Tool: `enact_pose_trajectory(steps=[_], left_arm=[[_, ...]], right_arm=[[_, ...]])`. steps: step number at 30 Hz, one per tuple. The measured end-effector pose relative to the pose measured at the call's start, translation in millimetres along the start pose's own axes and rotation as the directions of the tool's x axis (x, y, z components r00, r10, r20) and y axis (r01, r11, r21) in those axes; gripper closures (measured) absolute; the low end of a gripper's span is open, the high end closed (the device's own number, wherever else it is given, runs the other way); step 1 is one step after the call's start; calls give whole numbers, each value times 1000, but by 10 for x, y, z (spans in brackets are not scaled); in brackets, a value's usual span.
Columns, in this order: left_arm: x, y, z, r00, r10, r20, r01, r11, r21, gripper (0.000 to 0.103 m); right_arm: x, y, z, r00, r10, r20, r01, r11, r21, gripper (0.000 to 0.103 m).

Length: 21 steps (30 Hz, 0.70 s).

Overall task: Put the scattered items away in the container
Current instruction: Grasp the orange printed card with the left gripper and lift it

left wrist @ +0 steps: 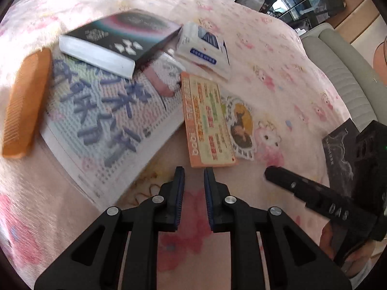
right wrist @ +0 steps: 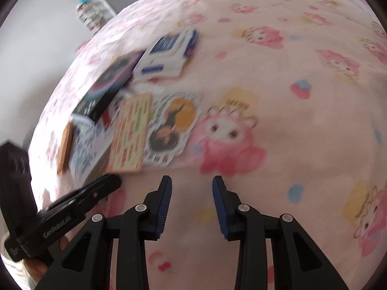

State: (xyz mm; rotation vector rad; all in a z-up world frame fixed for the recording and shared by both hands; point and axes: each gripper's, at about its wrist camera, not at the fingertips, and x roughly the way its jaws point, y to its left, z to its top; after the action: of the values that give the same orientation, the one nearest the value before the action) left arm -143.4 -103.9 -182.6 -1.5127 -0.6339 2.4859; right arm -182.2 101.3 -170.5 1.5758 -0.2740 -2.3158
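Observation:
Scattered items lie on a pink cartoon-print bedspread (left wrist: 266,55). In the left wrist view: an orange comb (left wrist: 26,104), a dark book (left wrist: 118,41), a large printed sheet with blue characters (left wrist: 106,123), a pink tube (left wrist: 162,77), a white-and-blue packet (left wrist: 205,48), an orange card (left wrist: 208,123) and a die-cut sticker (left wrist: 240,125). My left gripper (left wrist: 194,174) is open and empty, just short of the orange card. My right gripper (right wrist: 192,181) is open and empty over bare bedspread, right of the orange card (right wrist: 129,130) and sticker (right wrist: 173,125). No container is in view.
The right gripper's finger (left wrist: 302,191) reaches in at the left wrist view's right; a dark booklet (left wrist: 338,149) lies behind it. A grey sofa (left wrist: 343,72) and a glass table (left wrist: 304,2) stand beyond the bed. The left gripper (right wrist: 79,200) shows at the right wrist view's left.

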Motion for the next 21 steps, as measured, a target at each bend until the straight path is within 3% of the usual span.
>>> enact_pose_trajectory(steps=[8,16,17,19,21], left_arm=[[-55,107,140,995,-103,12,103,992,-71,50],[180,-81,242,998,-66,6,66,998,-3,59],[192,-73,260,998,-62,8,62,998,-8,71],[221,-10,292,999,-52,0,52,998,-41,85],[208,44,286,997,-77,-5,77,994,-73,86]], right_arm=[[217,-157,322,998,54,-31,-52,997,51,72],[423,-37,312,991,116,-66,-114,993,30,69],[436,-40,313,990,123,-67,-121,992,32,69],[443,-55,316,988,142,-68,-139,990,37,70],[378,-57,300,987,153,-52,-151,988,36,78]])
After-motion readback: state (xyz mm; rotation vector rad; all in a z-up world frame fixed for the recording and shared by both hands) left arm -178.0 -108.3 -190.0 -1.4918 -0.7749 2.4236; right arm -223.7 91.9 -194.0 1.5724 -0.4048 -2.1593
